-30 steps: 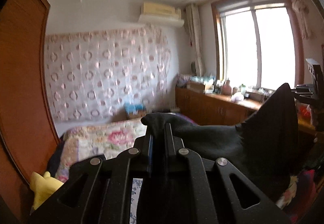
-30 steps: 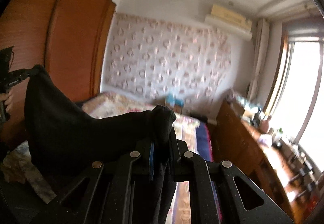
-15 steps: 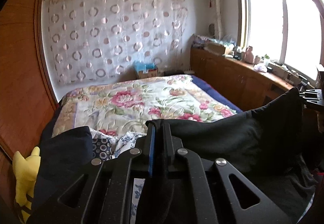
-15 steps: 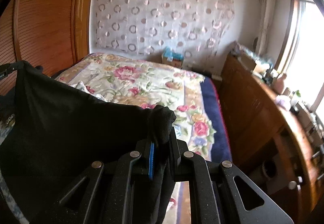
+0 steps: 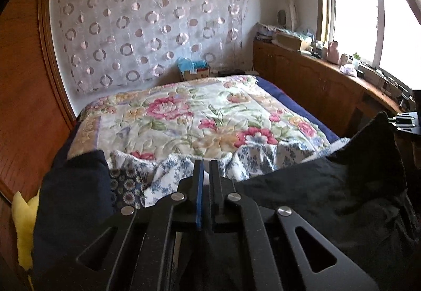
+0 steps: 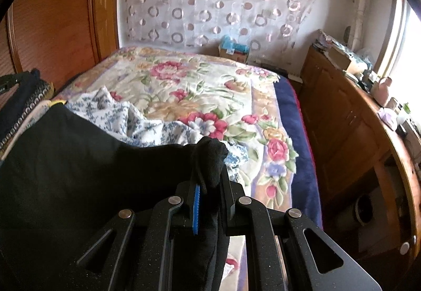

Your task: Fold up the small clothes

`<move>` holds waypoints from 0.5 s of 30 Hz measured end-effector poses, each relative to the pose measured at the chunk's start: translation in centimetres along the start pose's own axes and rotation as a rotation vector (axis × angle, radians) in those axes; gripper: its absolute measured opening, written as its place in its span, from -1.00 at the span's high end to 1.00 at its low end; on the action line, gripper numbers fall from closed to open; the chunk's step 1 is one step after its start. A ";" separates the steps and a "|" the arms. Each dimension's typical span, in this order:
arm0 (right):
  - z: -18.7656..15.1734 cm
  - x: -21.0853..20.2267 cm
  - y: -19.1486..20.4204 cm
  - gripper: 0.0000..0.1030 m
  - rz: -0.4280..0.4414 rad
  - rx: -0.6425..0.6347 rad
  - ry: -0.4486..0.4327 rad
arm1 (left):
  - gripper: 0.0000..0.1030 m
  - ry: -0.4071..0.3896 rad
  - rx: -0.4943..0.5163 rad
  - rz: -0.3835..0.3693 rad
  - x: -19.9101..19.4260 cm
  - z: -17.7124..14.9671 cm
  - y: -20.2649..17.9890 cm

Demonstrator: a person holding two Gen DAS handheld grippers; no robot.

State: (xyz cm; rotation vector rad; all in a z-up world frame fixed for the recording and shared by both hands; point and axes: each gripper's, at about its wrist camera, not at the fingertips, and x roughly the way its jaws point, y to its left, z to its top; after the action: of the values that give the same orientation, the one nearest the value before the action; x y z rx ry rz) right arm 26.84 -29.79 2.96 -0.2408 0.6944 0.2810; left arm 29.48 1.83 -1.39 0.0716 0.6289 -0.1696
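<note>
Your left tool (image 5: 204, 167) and right tool (image 6: 210, 180) each pinch a corner of the black garment (image 6: 79, 159), spread low over the bed (image 5: 200, 117); no fold made yet.

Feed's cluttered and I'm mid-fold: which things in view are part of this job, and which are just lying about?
In the job: black garment; right gripper shut on its corner; left gripper shut; floral bedspread as folding surface.

Lying about: blue-and-white floral cloth; dark navy garment; yellow soft toy; cardboard box; pink bottle.
</note>
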 end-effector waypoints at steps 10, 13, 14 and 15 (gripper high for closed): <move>-2.0 -2.7 -1.5 0.05 -0.029 0.095 0.005 | 0.00 0.053 -0.016 -0.111 -1.4 -2.9 -1.3; -4.2 -4.6 -1.0 0.05 -0.021 0.125 0.002 | -0.27 0.081 -0.001 -0.125 -2.0 -4.4 -2.2; -5.1 -5.3 -0.9 0.05 -0.018 0.142 0.005 | -0.27 0.087 0.001 -0.134 -2.2 -4.7 -2.4; -6.0 -5.8 -0.8 0.05 -0.009 0.155 0.011 | -0.28 0.100 0.005 -0.144 -2.4 -5.2 -2.7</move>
State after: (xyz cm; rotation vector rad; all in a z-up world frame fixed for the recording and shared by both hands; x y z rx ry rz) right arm 19.27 -33.37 2.36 -0.0979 0.7224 0.2163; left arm 24.07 0.10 -4.24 0.0397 0.7341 -0.3087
